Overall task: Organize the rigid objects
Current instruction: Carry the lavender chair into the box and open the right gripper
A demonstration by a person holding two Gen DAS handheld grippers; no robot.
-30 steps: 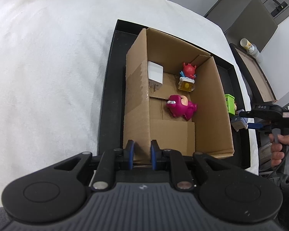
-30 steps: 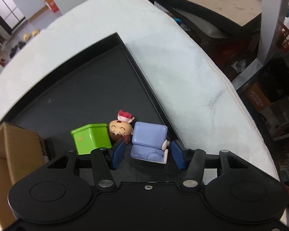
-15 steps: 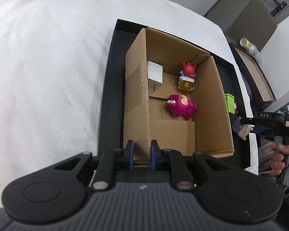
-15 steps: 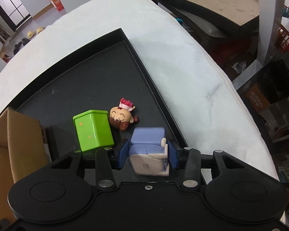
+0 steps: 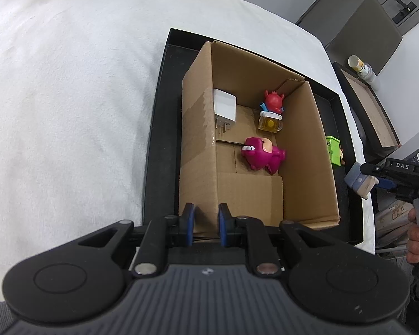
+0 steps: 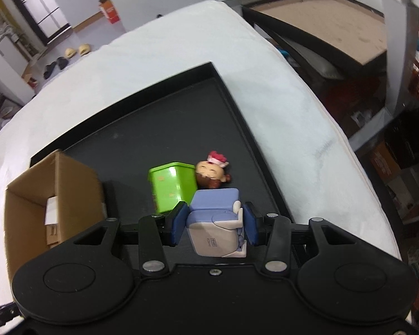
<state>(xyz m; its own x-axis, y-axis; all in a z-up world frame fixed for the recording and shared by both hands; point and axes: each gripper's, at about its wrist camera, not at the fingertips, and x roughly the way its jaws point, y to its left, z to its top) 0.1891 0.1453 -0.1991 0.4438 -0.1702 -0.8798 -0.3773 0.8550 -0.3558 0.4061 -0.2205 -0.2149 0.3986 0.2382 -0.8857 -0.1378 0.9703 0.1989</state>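
My right gripper is shut on a blue and beige block toy and holds it above the black tray; it also shows in the left wrist view. A green box and a small doll head lie on the tray just ahead. The open cardboard box holds a magenta monster, a red figure, a yellow mug toy and a white charger. My left gripper stands nearly shut and empty at the box's near edge.
The tray lies on a white cloth-covered table. The cardboard box stands at the tray's left in the right wrist view. Another tray with a brown board and shelves with clutter lie beyond the table's right edge.
My right gripper closed on the blue block toy and lifted it off the tray, up and back. The left gripper has not moved.
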